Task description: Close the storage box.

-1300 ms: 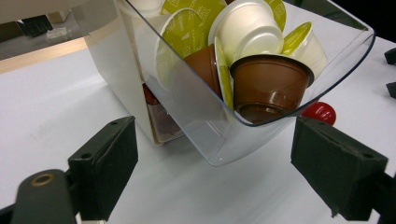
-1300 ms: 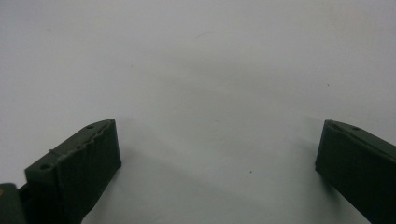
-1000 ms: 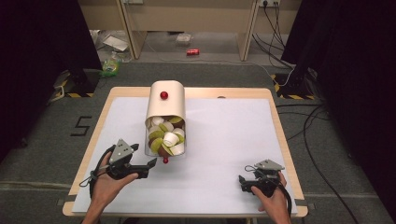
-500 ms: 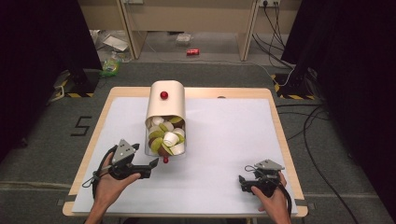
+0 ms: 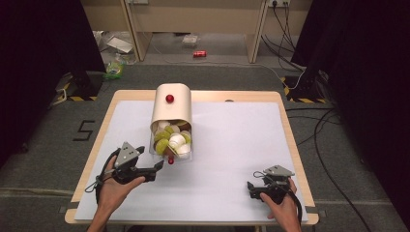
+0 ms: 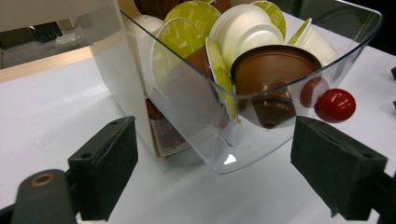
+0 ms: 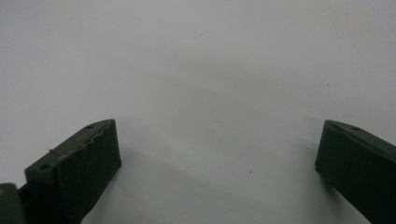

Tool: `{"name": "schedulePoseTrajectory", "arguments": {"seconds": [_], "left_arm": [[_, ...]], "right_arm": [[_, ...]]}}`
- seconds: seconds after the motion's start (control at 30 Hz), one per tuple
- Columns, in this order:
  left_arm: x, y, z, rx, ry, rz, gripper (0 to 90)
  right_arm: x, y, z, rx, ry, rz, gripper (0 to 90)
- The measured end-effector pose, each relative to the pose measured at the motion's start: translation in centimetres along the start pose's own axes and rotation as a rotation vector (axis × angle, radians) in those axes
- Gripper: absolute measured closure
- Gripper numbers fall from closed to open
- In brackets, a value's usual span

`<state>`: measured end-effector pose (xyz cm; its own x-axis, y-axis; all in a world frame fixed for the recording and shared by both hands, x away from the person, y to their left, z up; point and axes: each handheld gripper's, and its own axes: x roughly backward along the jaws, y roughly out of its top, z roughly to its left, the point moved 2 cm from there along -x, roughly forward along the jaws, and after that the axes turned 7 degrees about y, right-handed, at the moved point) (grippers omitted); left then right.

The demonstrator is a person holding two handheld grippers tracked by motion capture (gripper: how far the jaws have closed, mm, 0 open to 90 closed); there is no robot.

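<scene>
A cream dispenser box (image 5: 172, 107) with a red knob (image 5: 169, 98) on top stands at the table's middle left. Its clear drawer (image 5: 172, 143) is pulled out toward me and holds several green, white and brown coffee capsules (image 6: 245, 32). A red knob (image 6: 335, 105) sticks out from the drawer's front. My left gripper (image 5: 156, 171) is open just in front of that drawer; its jaws have just been closing a little, and the drawer's lower corner (image 6: 224, 158) lies ahead between them, untouched. My right gripper (image 5: 250, 189) is open over bare white surface (image 7: 196, 56).
A white mat (image 5: 232, 145) covers the wooden table (image 5: 285, 121). Free room lies between the two grippers and right of the dispenser. Cables (image 5: 314, 130) run over the floor at the right, and a red can (image 5: 199, 53) lies on the floor beyond the table.
</scene>
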<state>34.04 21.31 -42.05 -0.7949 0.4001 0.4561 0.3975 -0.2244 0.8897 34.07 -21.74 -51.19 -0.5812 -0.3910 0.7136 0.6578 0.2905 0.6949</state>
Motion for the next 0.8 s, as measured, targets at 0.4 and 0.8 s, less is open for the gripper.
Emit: {"name": "schedulePoseTrajectory", "arguments": {"seconds": [0.4,0.8], "left_arm": [[-0.6,0.0,0.1,0.011,-0.020,0.020,12.8],[-1.7,0.7,0.8,0.030,-0.012,0.028,12.3]], "right_arm": [[0.0,0.0,0.0,0.000,0.000,0.000,0.4],[0.0,0.0,0.0,0.000,0.000,0.000,0.4]]}}
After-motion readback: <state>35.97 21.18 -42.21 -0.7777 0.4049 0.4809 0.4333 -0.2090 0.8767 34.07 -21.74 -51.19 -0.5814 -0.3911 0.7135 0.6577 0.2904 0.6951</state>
